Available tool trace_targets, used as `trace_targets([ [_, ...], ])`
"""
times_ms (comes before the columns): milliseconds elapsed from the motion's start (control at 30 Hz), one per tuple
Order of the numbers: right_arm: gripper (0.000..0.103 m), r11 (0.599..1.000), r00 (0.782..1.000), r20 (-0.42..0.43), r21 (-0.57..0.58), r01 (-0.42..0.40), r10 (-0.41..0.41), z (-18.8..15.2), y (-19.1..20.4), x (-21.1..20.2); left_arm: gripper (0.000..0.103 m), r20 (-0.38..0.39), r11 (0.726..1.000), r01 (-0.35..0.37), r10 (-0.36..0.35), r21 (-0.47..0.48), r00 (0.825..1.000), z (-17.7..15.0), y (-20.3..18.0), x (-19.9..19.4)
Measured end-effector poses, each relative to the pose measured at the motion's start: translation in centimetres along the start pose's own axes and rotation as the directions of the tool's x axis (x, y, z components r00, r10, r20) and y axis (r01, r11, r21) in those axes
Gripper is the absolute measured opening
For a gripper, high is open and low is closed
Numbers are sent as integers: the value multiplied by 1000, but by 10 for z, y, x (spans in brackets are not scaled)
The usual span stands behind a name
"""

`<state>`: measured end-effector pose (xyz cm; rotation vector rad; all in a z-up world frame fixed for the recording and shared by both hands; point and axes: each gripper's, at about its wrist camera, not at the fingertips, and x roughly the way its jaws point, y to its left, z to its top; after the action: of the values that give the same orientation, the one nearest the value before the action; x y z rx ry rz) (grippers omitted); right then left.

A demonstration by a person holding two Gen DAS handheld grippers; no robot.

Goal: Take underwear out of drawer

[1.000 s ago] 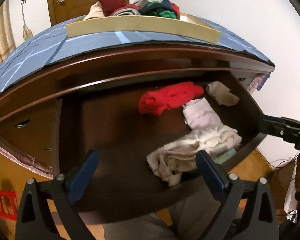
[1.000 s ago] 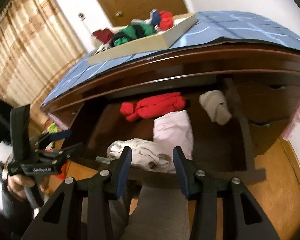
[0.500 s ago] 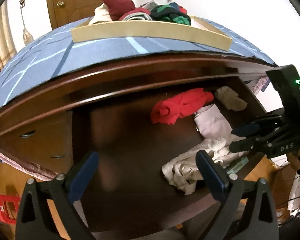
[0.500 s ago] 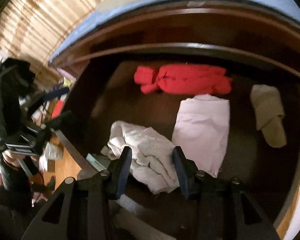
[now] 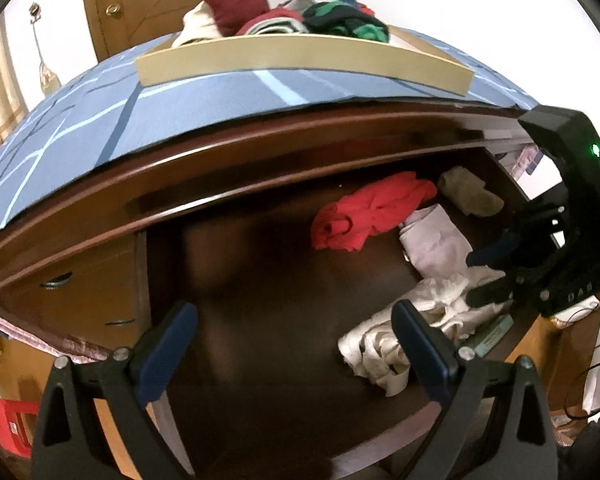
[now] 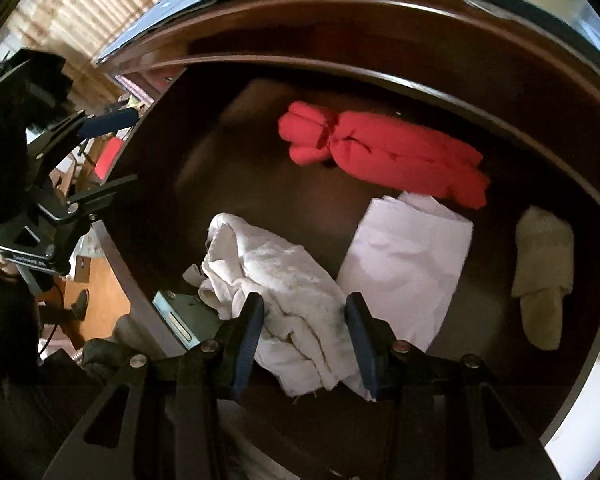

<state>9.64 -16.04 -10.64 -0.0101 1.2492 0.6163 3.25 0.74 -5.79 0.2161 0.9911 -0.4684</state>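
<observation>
The dark wooden drawer [image 5: 260,300] stands open. In it lie a crumpled white garment [image 6: 284,280] at the front, a folded pale pink one [image 6: 412,256], a rolled red one [image 6: 380,156] at the back and a beige one [image 6: 544,264] at the right. My right gripper [image 6: 304,328] is open inside the drawer, its fingers either side of the white garment; it also shows in the left wrist view [image 5: 488,276]. My left gripper [image 5: 296,340] is open and empty over the drawer's bare left part.
A wooden tray [image 5: 300,60] piled with clothes sits on the blue-covered top [image 5: 80,120]. A small teal box [image 6: 176,316] lies at the drawer's front edge beside the white garment. A closed smaller drawer [image 5: 80,292] is at the left.
My right gripper has moved forward and down into the drawer, onto the white garment. The left gripper has shifted slightly and stays wide open.
</observation>
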Motion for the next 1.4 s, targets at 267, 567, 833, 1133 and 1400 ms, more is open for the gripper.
trace_targets([
  [267,46,998,996,-74,-41,-51,48,11,-1,14,99,-10,1000,3,-3,-9,1000,0,3,5],
  [567,46,992,990,-62,1,-123,123,16,-10,18,99,-33,1000,21,-22,-9,999,0,2,16],
  [833,61,988,982,-126,-49,-146,139,14,2,35,99,-39,999,12,-10,47,999,7,-1,19],
  [1133,62,958,947,-149,79,-276,285,13,-6,52,99,-66,998,26,-22,52,998,14,-12,32],
  [1400,36,922,948,-9,238,-306,318,-20,-29,34,99,-84,999,36,-36,-2,996,19,-15,38],
])
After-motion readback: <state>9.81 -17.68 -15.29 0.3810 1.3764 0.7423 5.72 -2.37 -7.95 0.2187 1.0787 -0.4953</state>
